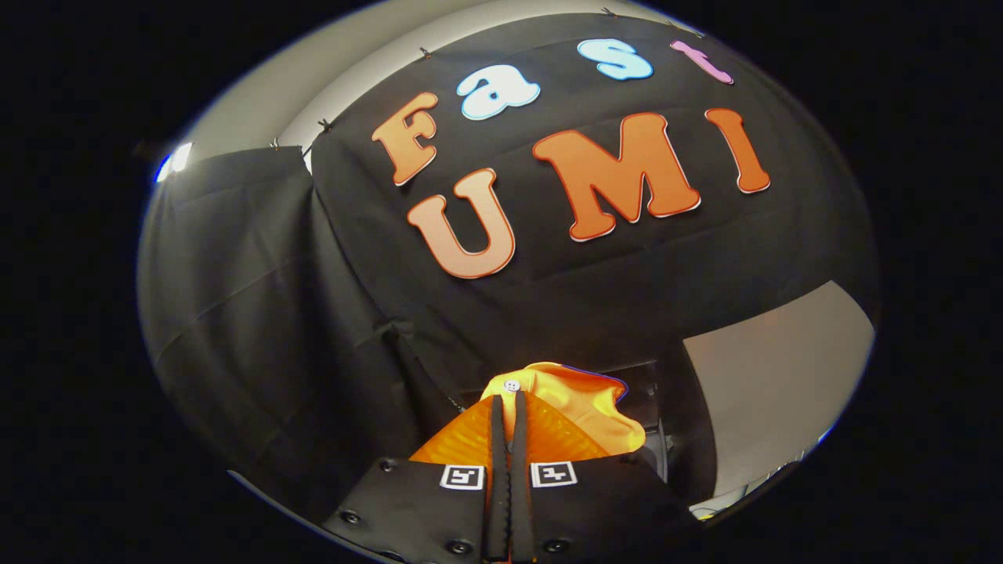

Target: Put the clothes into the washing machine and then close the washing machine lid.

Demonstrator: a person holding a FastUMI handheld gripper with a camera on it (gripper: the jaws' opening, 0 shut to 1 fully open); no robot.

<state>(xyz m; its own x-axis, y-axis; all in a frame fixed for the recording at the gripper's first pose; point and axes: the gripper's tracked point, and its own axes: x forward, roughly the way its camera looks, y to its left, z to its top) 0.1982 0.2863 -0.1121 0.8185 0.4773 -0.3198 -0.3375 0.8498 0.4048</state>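
- The gripper has its 2 fingers drawn almost together, their toothed inner edges pinching a soft orange-and-yellow cloth garment with a thin strip of fabric between them.
- The garment bunches up just past the fingertips, one small pale round button sitting right at the tips; its folds look light and limp, with a darker ribbed orange part along both sides of the fingers and a smoother yellow part behind.
- 2 square black-and-white marker tags sit on the gripper body, 1 on each side of the fingers.
- Beyond the cloth is a dark boxy shape; I cannot tell whether it is the washing machine.
- Farther back hangs the black draped cloth wall, creased and matte, with a plain pale wall panel beside it.
- My reading: this is the carrying step, garment lifted and not yet in the drum.
- Next, I judge, it must be brought over the opening, lowered well in, then released so no hem trails over the rim before the lid is shut.
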